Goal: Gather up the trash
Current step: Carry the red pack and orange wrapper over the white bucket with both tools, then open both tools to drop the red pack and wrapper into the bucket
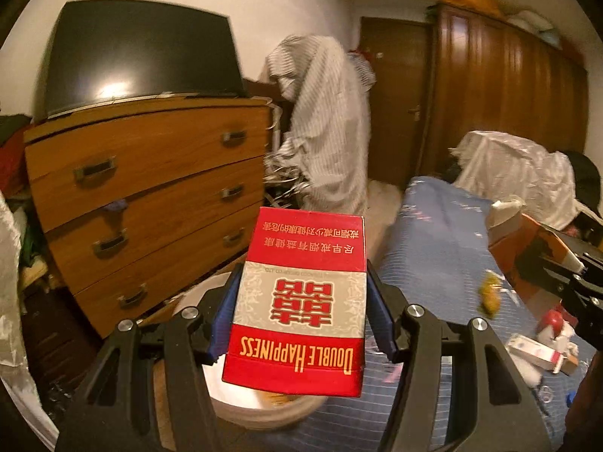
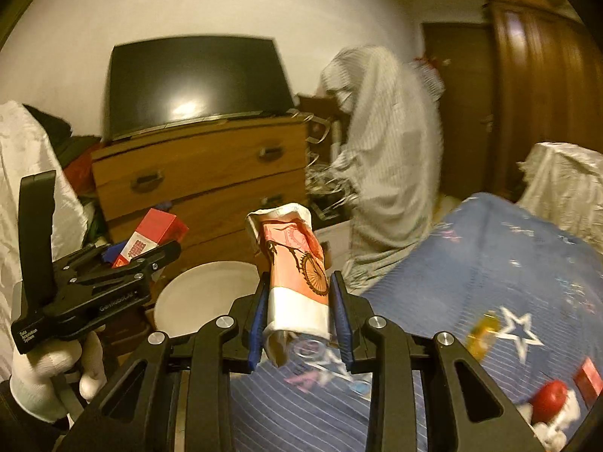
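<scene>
My left gripper (image 1: pixel 301 282) is shut on a red and silver cigarette box (image 1: pixel 301 301) marked "Double Happiness", held upside down above a white bucket (image 1: pixel 248 403). In the right wrist view that same left gripper (image 2: pixel 150 248) shows at the left with the red box (image 2: pixel 150 237), held by a white-gloved hand (image 2: pixel 49 369). My right gripper (image 2: pixel 299 290) is shut on a crumpled pink and white paper cup (image 2: pixel 294 263) with a bicycle print, held just right of the white bucket (image 2: pixel 199 297).
A wooden chest of drawers (image 1: pixel 143 188) with a dark screen (image 1: pixel 143 52) on top stands behind the bucket. A blue bed cover (image 2: pixel 471 301) carries more litter: a yellow scrap (image 2: pixel 480 333), a red and white object (image 2: pixel 550 395), a small carton (image 1: pixel 539 350). A draped white cloth (image 1: pixel 324 120) hangs beyond.
</scene>
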